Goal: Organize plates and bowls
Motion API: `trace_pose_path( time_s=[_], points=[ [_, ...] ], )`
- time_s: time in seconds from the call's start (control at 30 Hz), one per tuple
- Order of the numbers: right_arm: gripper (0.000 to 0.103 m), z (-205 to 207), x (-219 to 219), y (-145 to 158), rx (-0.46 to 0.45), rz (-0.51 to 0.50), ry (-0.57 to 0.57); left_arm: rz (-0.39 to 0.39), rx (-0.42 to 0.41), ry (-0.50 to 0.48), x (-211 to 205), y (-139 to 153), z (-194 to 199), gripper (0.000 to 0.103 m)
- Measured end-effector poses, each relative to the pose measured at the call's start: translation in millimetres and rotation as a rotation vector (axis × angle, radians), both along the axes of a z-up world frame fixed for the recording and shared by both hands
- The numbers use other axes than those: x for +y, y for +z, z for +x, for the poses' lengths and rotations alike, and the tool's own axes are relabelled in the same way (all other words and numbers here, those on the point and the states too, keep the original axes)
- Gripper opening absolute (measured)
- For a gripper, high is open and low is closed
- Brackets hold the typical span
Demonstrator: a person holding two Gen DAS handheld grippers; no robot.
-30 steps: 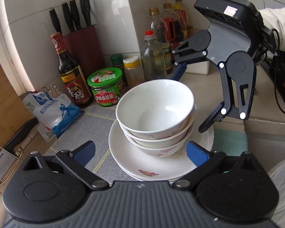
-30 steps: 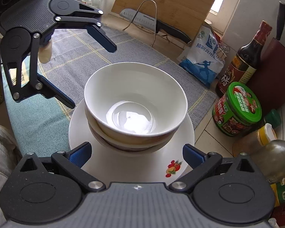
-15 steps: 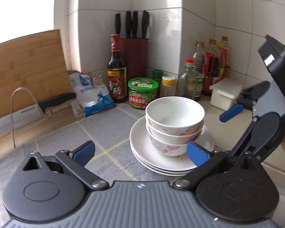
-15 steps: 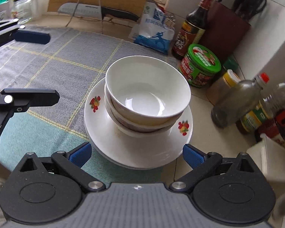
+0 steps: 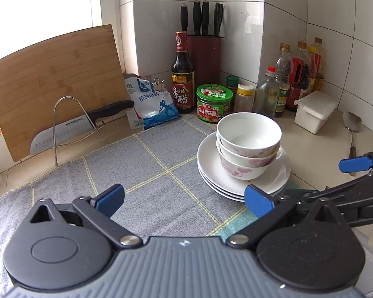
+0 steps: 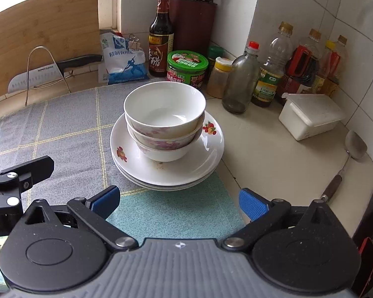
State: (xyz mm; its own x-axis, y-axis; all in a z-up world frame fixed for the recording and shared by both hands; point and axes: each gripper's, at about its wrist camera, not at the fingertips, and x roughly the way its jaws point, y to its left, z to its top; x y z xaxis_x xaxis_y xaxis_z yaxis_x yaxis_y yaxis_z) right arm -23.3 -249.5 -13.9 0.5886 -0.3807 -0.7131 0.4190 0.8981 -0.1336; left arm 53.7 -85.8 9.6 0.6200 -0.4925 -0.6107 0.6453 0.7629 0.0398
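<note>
Three nested white bowls [image 5: 248,140] [image 6: 164,114] with pink flower prints stand on a stack of three white plates [image 5: 211,171] [image 6: 206,159] at the right edge of the grey cloth. My left gripper [image 5: 184,200] is open and empty, low over the cloth, short of and left of the stack. My right gripper [image 6: 179,202] is open and empty too, hovering over the teal cloth just in front of the plates. Each gripper shows at the edge of the other's view.
A grey checked cloth [image 5: 141,171] covers the counter. Behind it stand a cutting board [image 5: 52,79], a cleaver [image 5: 69,129] in a wire rack, a salt bag [image 5: 151,101], a vinegar bottle [image 5: 182,79], a green-lidded jar [image 5: 213,103], oil bottles [image 6: 271,69], a white box [image 6: 310,115] and a ladle [image 6: 353,149].
Both grippers have drawn back and up from either side of the stack. The bowls and plates, close between them a second ago, now stand farther off and unmoved.
</note>
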Motion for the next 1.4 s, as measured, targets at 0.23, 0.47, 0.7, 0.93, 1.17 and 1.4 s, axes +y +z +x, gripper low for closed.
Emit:
trace_pose_path(
  time_s=[0.23,0.47,0.7,0.93,1.17,1.4],
  points=[
    [0.103,-11,6,23,-0.08,-0.019,-0.037,0.022,-0.022,0.017,5,14,-2,0.102],
    [0.103,-10,8,32,-0.108,-0.026,-0.038,0.004,-0.024,0.041,8,22,2,0.102],
    [0.103,-8,5,32,-0.121,-0.011,-0.042,0.006,-0.014,0.054,6,20,7,0.102],
    [0.103,-5,2,31,-0.114,-0.014,-0.047,0.013,-0.012,0.055,2,19,8,0.102],
    [0.103,-6,1,31,-0.111,-0.016,-0.055,0.015,-0.008,0.054,-2,18,9,0.102],
    [0.103,-5,0,31,-0.109,-0.015,-0.058,0.015,-0.004,0.056,-2,17,10,0.102]
  ],
)
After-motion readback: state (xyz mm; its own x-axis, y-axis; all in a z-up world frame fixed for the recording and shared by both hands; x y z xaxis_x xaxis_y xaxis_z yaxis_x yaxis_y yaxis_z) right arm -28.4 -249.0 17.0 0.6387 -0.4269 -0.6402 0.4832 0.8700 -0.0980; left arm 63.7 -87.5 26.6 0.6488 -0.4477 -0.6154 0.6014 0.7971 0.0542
